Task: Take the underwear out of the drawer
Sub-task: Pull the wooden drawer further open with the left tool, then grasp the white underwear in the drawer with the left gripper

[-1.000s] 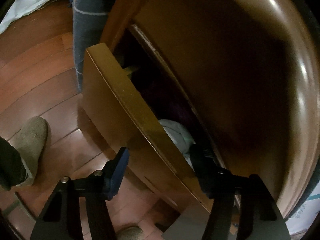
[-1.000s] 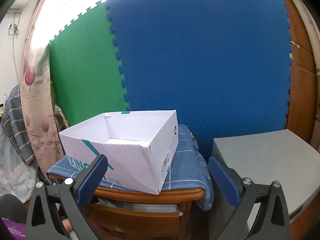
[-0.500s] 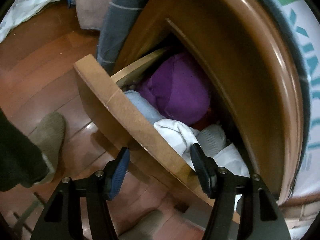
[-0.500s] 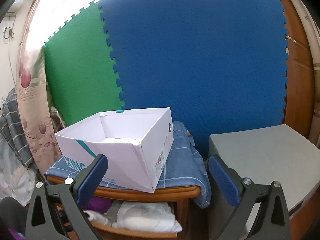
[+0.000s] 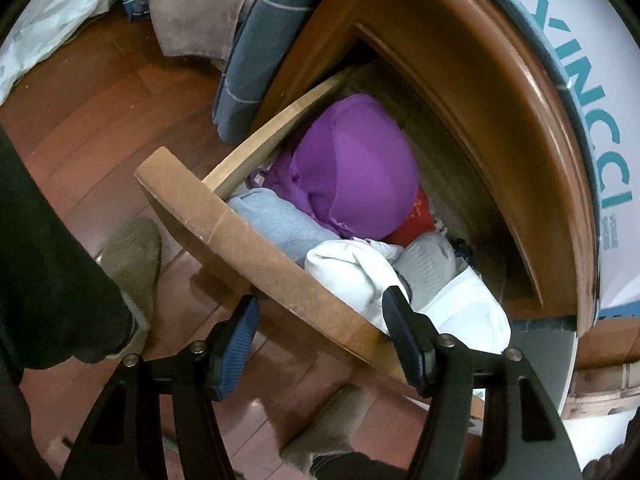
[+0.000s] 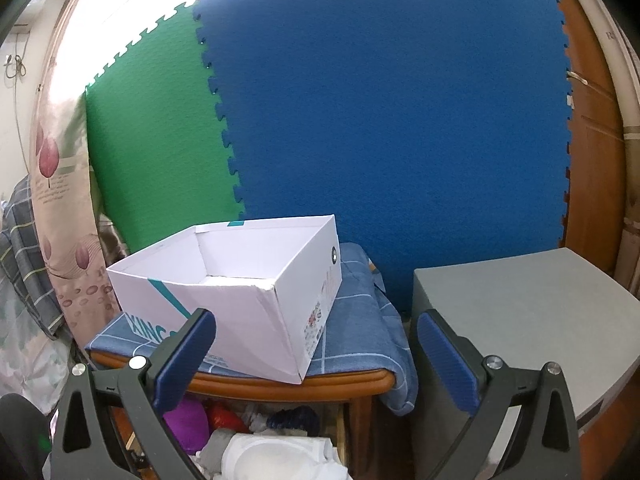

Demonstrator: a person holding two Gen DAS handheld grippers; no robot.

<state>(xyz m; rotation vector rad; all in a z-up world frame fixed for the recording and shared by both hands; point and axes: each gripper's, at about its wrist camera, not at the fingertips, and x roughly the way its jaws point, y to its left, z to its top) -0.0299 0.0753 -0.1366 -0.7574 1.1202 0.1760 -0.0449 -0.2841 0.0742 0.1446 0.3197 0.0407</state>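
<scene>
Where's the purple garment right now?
In the left wrist view, the purple garment lies at the back of the open drawer, behind the light blue and white clothes. The right wrist view shows it under the white box.

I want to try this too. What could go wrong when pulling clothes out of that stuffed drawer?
1. The left tongs straddle the drawer front, so they might pinch wood, not cloth.
2. The purple garment, white cloth and others are packed tight; one pull may drag out several.
3. The person's slippered foot is right below.
</scene>
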